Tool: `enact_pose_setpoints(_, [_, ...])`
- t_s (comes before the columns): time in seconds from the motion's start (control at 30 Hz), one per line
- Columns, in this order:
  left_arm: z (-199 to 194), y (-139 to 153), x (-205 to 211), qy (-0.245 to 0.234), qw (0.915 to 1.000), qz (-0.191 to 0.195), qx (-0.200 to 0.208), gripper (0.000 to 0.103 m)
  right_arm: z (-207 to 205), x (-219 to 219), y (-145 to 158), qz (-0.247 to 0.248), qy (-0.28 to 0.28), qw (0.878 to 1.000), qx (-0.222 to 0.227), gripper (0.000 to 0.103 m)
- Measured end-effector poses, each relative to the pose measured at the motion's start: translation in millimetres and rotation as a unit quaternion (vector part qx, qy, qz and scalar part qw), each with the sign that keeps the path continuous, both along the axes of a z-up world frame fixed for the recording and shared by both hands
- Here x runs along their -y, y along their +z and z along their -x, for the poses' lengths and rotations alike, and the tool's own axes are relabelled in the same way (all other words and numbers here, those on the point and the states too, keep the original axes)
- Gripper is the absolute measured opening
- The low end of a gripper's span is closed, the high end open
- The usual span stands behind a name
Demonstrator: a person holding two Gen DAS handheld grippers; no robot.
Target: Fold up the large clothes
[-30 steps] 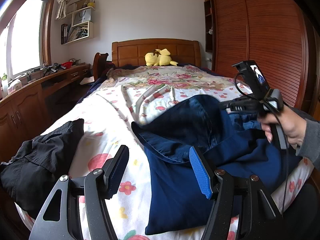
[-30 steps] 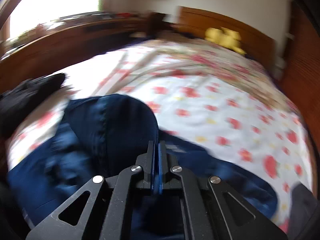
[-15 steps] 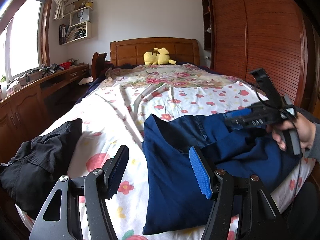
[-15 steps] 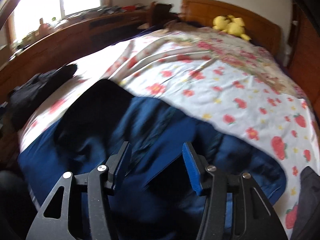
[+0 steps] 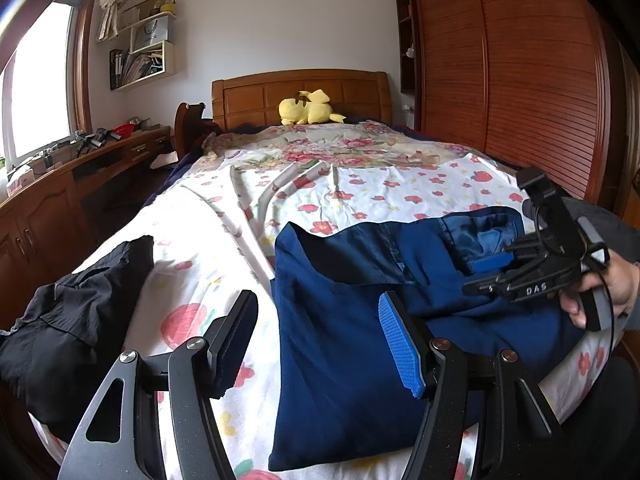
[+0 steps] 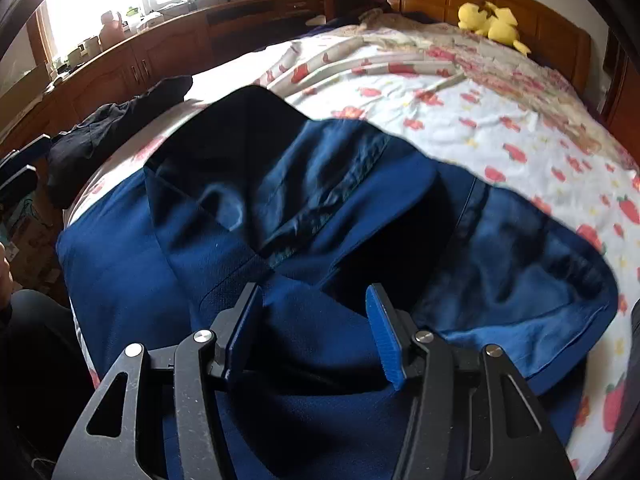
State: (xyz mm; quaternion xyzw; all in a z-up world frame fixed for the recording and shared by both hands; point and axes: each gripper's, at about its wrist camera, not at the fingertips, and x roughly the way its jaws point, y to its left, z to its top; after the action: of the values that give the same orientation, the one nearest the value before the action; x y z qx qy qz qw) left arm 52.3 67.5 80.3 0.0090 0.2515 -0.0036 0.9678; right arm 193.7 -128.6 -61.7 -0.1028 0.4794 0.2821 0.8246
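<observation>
A bedroom with a wooden-framed bed under a white sheet printed with red flowers. A navy blue garment, partly folded, lies across the near end of the bed. A crumpled black garment sits at the bed's left edge. A yellow plush toy rests by the headboard. The left gripper hovers open and empty. The right gripper, jaws apart, gripping nothing, hangs over the navy cloth. Wooden wardrobe doors line the right wall.

Letters "DAS" on side of right tool.
</observation>
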Motion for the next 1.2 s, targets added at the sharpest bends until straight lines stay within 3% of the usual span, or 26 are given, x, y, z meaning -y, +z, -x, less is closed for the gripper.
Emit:
enact_pose_setpoints(0.23, [-2,-3,4,-0.003,0.9999,-0.01,-0.012,0.065,6,4,-28,-0.025,-0.007,0.999,-0.021,0.055])
enact_pose_setpoints(0.37, [-4,-4,5,-0.003,0.9996,-0.017,-0.02,0.065,8,9,-28,-0.042,-0.011,0.999,-0.025,0.055])
enact_pose_setpoints(0.43, [-7,-4,6,-0.002,0.9995,-0.02,-0.024,0.065,9,6,-26,-0.034,-0.006,0.999,-0.023,0.046])
enact_pose_setpoints(0.5, [-8,-4,7,-0.002,0.9994,-0.022,-0.026,0.065,15,3,-21,-0.019,0.008,1.0,-0.01,0.025])
enact_pose_setpoints(0.6, [-10,-4,10,-0.004,0.9992,-0.026,-0.03,0.065,13,7,-11,-0.003,0.012,1.0,0.016,0.012])
enact_pose_setpoints(0.77, [-11,-3,15,-0.009,0.9991,-0.03,-0.028,0.065,-24,17,19,-0.008,-0.036,0.997,0.067,0.009])
enact_pose_setpoints(0.93, [-15,-4,19,-0.011,0.9994,-0.019,-0.026,0.065,-80,13,35,0.02,-0.074,0.991,0.108,0.006])
enact_pose_setpoints(1.1, [-19,-3,27,-0.019,0.9994,-0.012,-0.026,0.065,-107,12,24,0.044,-0.099,0.988,0.113,0.006])
enact_pose_setpoints(1.2, [-21,-3,30,-0.026,0.9993,-0.009,-0.025,0.065,-110,28,30,0.032,-0.125,0.986,0.11,0.007])
